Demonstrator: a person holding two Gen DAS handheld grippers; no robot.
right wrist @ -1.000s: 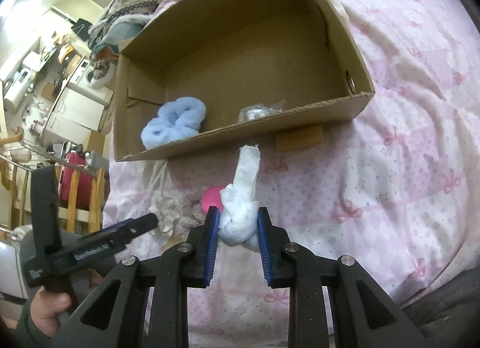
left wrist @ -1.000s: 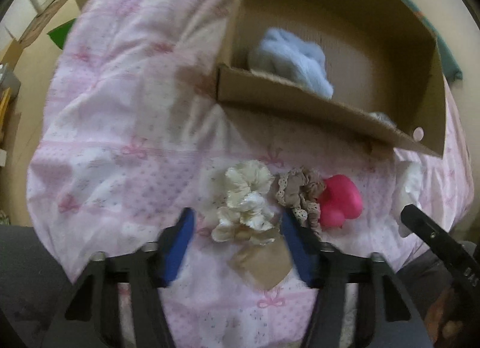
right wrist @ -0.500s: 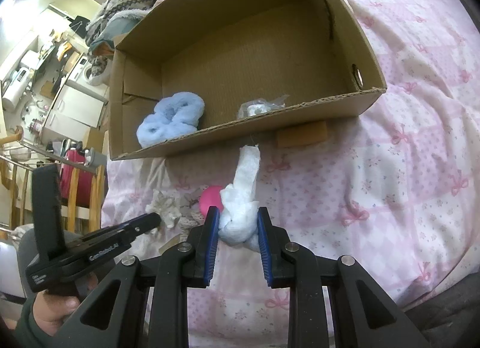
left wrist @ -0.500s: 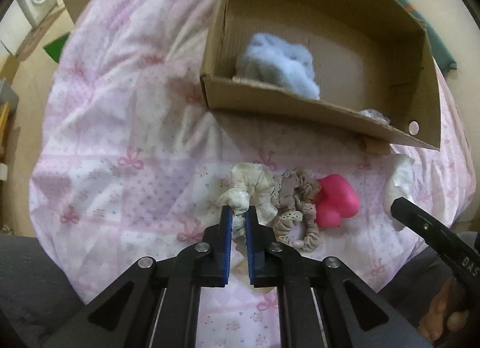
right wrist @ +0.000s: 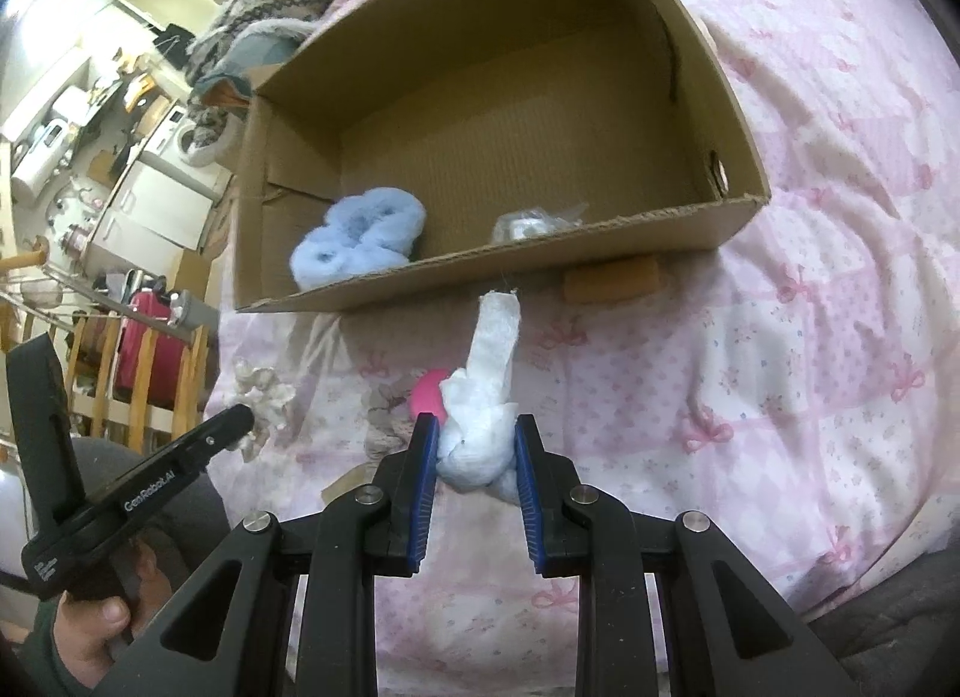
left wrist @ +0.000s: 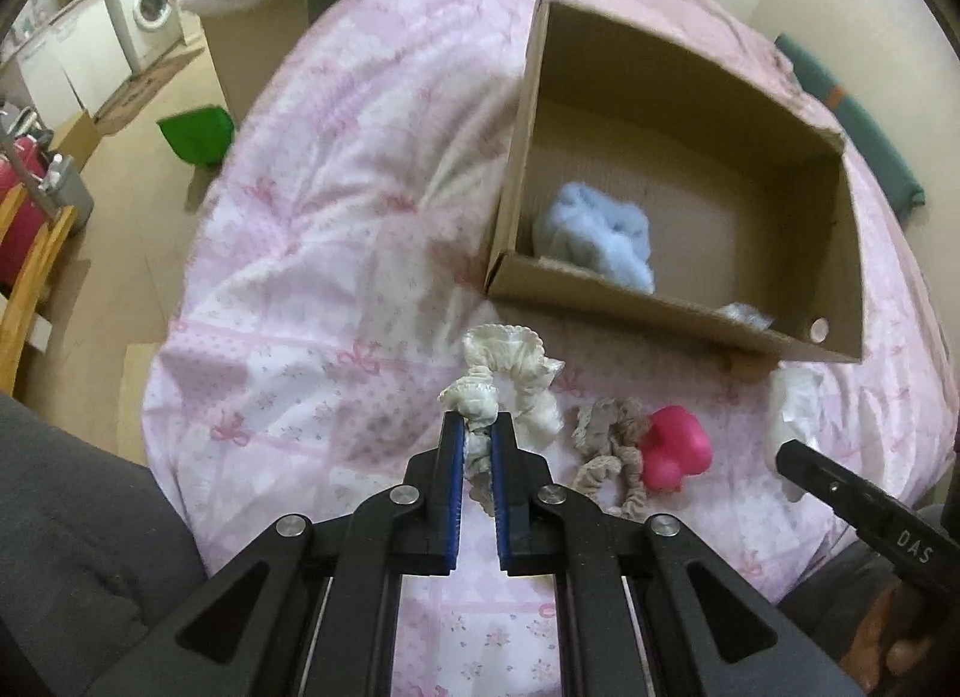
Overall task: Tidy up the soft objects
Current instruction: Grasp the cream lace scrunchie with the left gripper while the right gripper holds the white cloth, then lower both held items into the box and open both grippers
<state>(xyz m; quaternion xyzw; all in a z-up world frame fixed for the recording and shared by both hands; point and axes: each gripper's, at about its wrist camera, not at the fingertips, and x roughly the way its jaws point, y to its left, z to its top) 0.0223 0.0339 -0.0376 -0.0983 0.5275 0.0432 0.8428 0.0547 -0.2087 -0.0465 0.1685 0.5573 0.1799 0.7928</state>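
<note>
The left hand-held gripper (left wrist: 477, 440) pinches the cream scrunchie (left wrist: 510, 379) above the bed (left wrist: 336, 253), before the cardboard box (left wrist: 654, 307). The right hand-held gripper (right wrist: 474, 445) clamps a white cloth bundle (right wrist: 483, 415). A blue, seemingly fluffy scrunchie (right wrist: 357, 244) lies inside the box.

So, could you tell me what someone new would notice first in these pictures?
Probably the open cardboard box on the pink quilt, with a blue scrunchie inside. In front of it each claw grips something soft: the left claw a cream scrunchie, the right claw a white cloth.
</note>
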